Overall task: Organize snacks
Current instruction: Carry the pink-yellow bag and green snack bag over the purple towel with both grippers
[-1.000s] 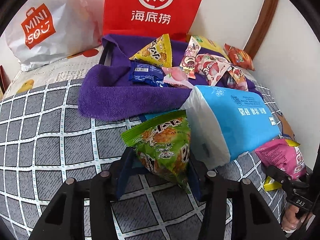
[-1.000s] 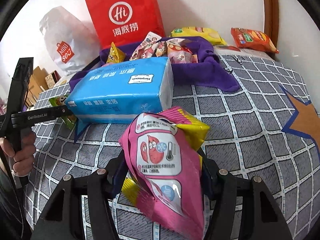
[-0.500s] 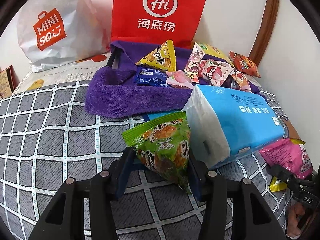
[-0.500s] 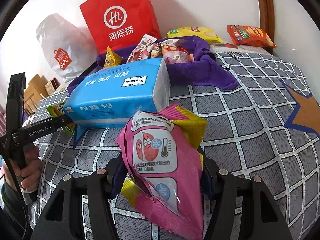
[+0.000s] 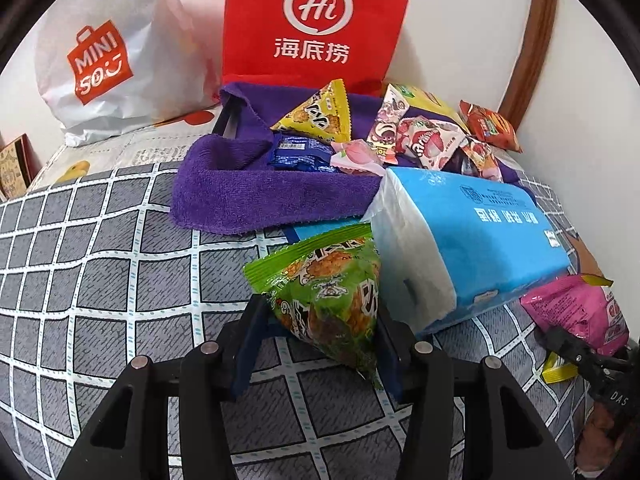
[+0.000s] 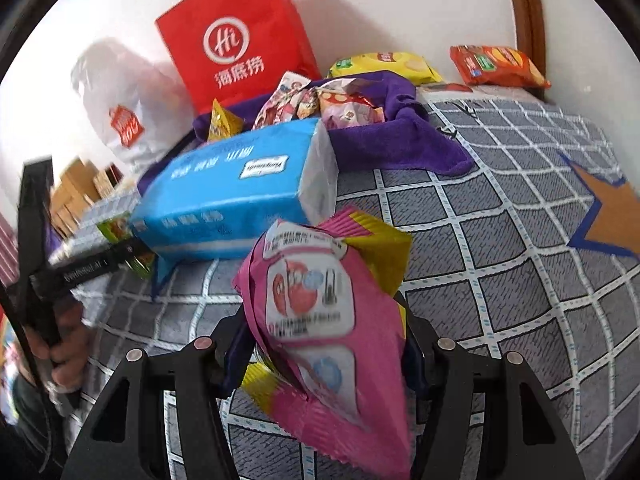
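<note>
A green snack packet is held clamped between the jaws of the left hand-held gripper, just above the checked bed cover and close beside the blue tissue pack. A pink snack bag is gripped in the same way by the right hand-held gripper, its yellow end sticking up behind. Compared with a second earlier, little is altered: both packets are kept in the same grip and neither has been set down. The left view has tipped slightly, so that the purple towel and the snacks piled on it sit a little lower in the picture; the right view has become blurred, which suggests some movement there. The pile on the towel, in front of the red paper bag, appears to be the collecting place. Both packets are therefore judged to be in transit, with the tissue pack lying between them and the pile.
</note>
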